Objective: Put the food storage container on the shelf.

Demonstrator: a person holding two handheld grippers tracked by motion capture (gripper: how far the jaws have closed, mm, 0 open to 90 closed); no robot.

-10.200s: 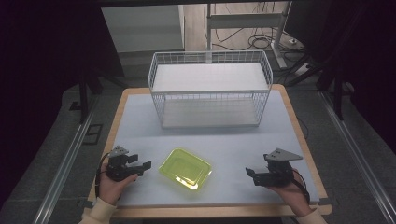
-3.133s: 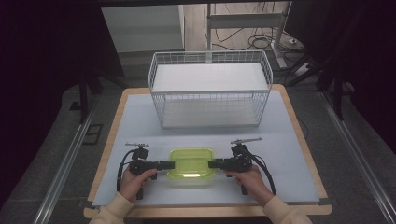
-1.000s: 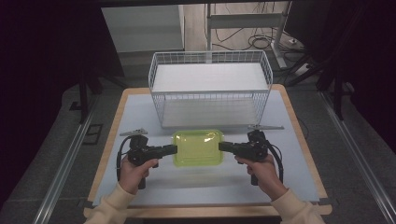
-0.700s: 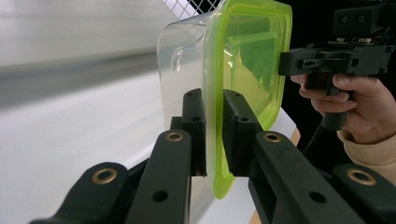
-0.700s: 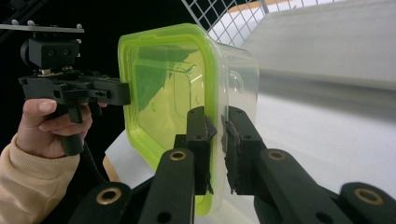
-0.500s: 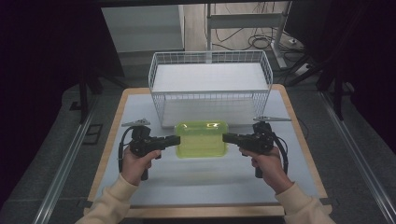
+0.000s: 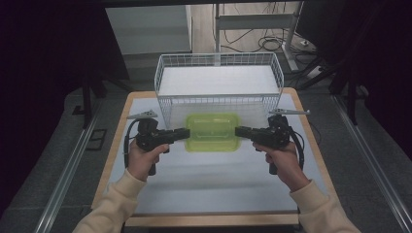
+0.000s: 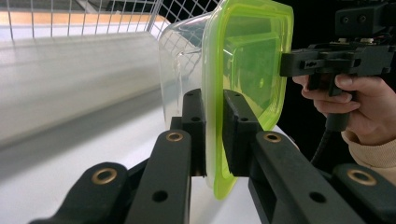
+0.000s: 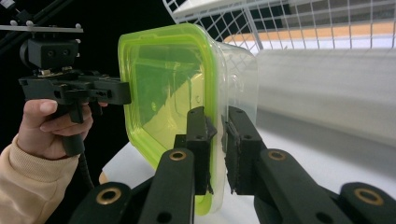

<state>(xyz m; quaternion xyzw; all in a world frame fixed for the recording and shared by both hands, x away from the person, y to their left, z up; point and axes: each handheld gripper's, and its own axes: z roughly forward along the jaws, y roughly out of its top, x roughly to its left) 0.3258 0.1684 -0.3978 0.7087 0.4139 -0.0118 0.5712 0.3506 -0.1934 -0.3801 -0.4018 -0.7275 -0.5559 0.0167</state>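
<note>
1. While you carry it between both hands, the clear plastic food container with the lime-green lid [image 7: 212, 131] hangs level above the table, just in front of the white wire basket [image 7: 218, 73] and partly overlapping the basket's near wall in the high view.
2. Your left gripper [image 7: 180, 134] is clamped narrow on the container's left rim; in the left gripper view [image 8: 212, 126] its two black jaws pinch the green lid edge, one pad on the clear tub side, one on the lid side.
3. Your right gripper [image 7: 241, 131] grips the opposite rim in the same manner; in the right gripper view [image 9: 217, 144] the jaws are pressed onto the lid's edge.
4. Both grippers point inward at each other, in front of the basket, with a grey three-cornered plate on top of each.
5. The pale table with wooden edging [image 7: 209, 179] lies bare below the container, on your side of the basket.
6. The basket stands at the table's far edge.
</note>
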